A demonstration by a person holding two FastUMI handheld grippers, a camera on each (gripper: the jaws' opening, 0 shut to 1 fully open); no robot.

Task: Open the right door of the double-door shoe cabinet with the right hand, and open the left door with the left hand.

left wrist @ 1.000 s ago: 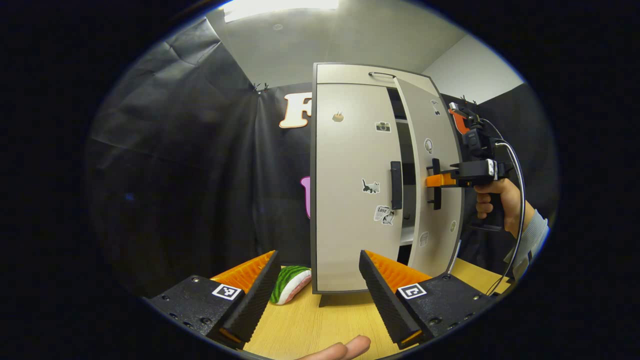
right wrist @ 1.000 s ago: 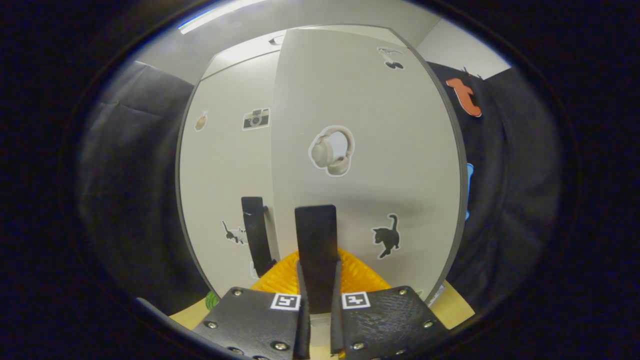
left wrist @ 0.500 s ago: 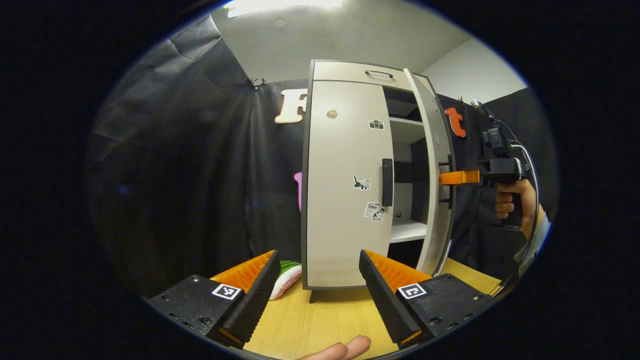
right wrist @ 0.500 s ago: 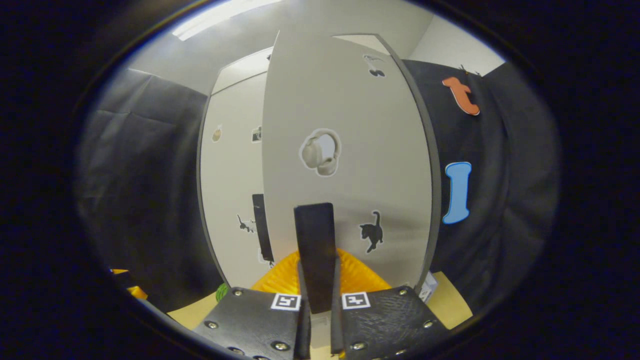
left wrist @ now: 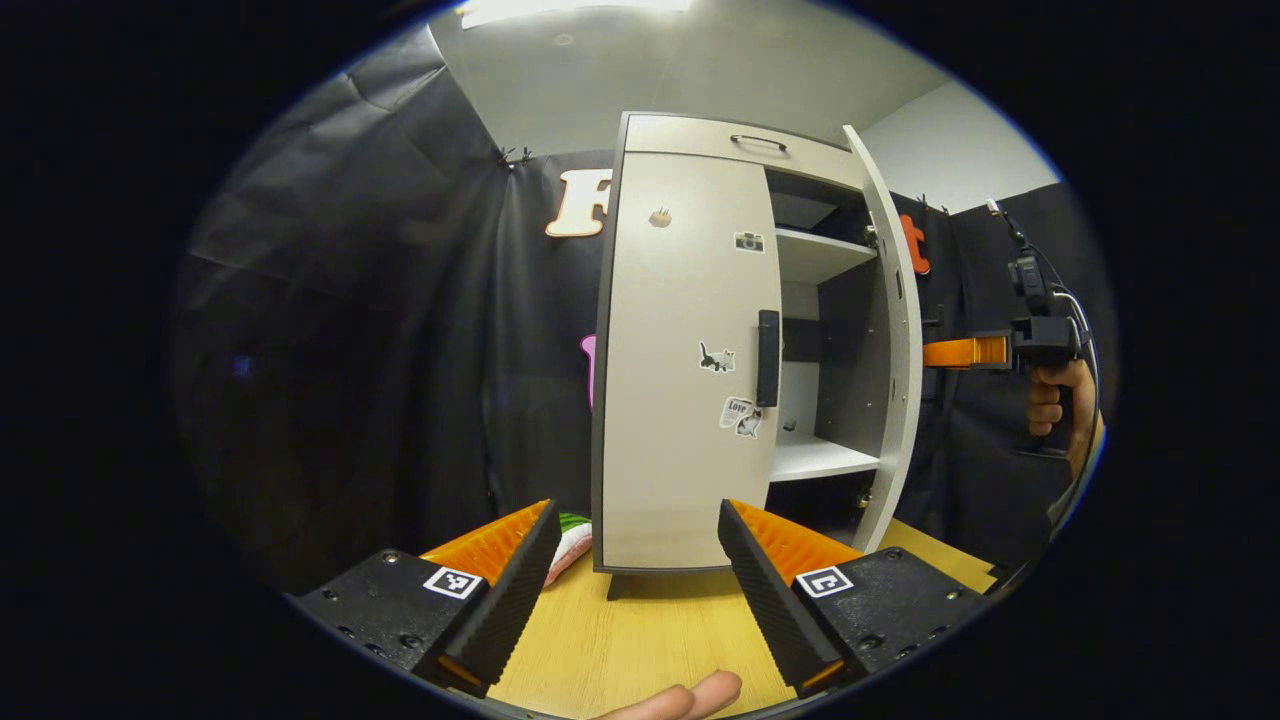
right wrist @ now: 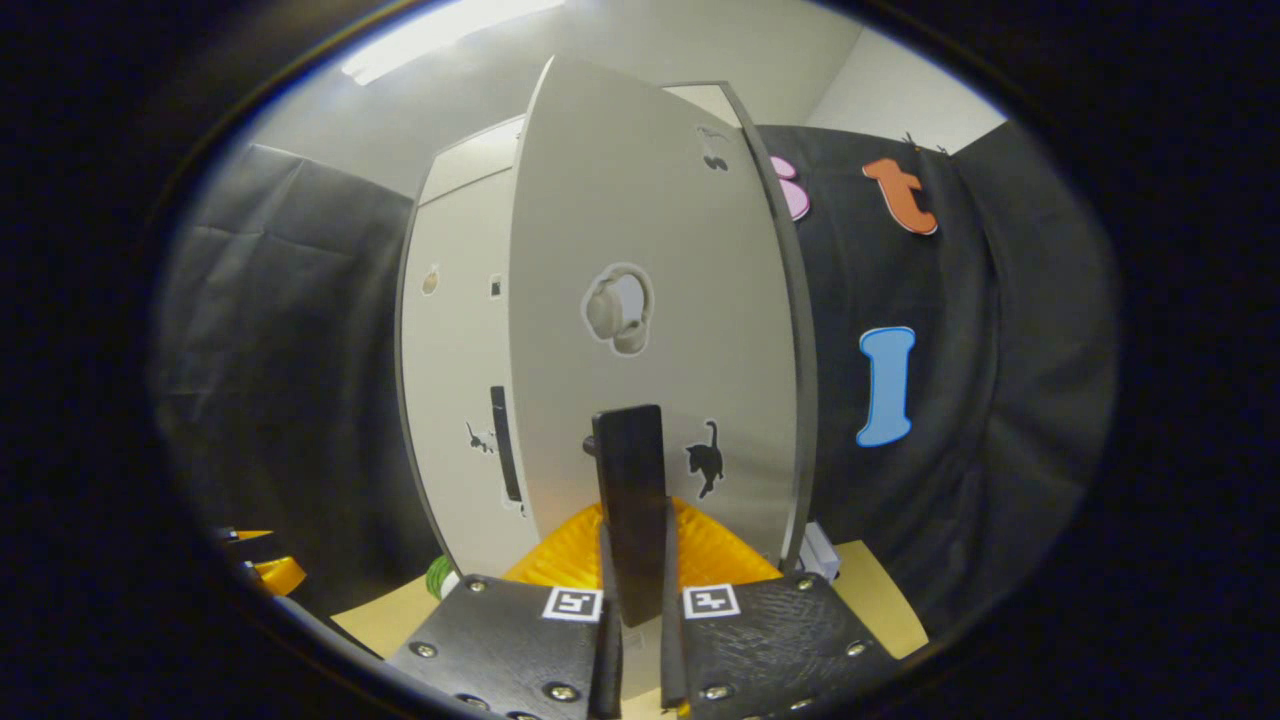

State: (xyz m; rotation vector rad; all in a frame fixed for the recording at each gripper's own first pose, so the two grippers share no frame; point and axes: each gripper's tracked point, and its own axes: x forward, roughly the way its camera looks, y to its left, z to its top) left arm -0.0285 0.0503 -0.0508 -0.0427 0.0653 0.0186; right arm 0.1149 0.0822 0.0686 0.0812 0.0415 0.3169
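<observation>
Right gripper view: right gripper point(right wrist: 634, 640) pinches right door handle point(right wrist: 630, 500); left gripper point(left wrist: 635, 585) spread, holding nothing.

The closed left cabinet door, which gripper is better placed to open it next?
Left. The left gripper is open and faces the black bar handle; the right gripper is shut on the right door's black handle.

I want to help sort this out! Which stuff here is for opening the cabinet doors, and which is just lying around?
For the job: right door, its handle in the right gripper, left door, left handle, left gripper.
Lying about: watermelon toy, small box.
</observation>
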